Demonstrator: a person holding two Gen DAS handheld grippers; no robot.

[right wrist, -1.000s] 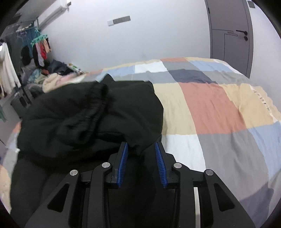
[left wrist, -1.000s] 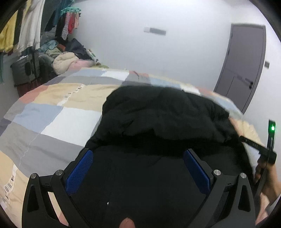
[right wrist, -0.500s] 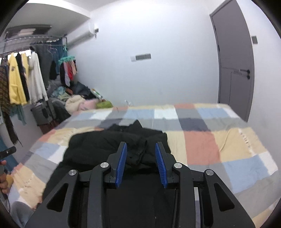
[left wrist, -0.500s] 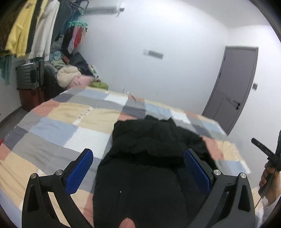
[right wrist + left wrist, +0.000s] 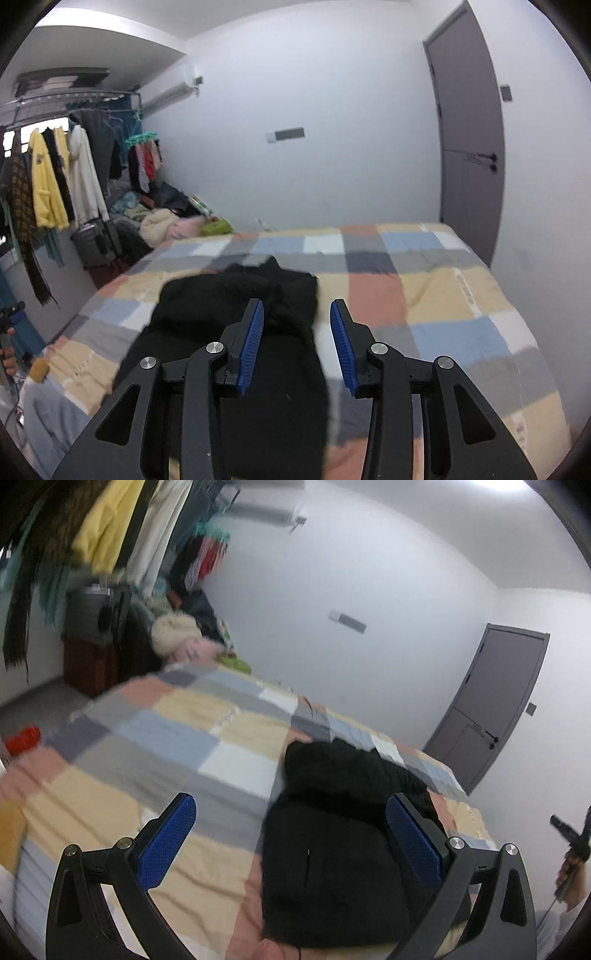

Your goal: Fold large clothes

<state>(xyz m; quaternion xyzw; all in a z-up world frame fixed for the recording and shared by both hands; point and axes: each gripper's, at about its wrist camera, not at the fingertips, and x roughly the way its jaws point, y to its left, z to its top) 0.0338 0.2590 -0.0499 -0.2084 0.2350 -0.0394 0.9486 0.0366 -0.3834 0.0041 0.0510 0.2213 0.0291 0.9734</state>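
Observation:
A large black garment (image 5: 332,834) lies partly folded on the checked bedspread (image 5: 155,738), its far part doubled back in a thick heap. It also shows in the right wrist view (image 5: 236,332). My left gripper (image 5: 291,834) is open wide and empty, raised above the near end of the garment. My right gripper (image 5: 297,339) is open and empty, held above the garment's right edge, clear of the cloth.
The bedspread (image 5: 443,302) covers a wide bed. A clothes rack (image 5: 55,177) with hanging clothes and a pile of laundry (image 5: 162,225) stand at the far left. A grey door (image 5: 469,155) is at the right. The other hand-held gripper (image 5: 569,834) shows at the right edge.
My right gripper let go of the garment's edge and opened. Both grippers rose and drew back from the bed, so the garment looks smaller and farther.

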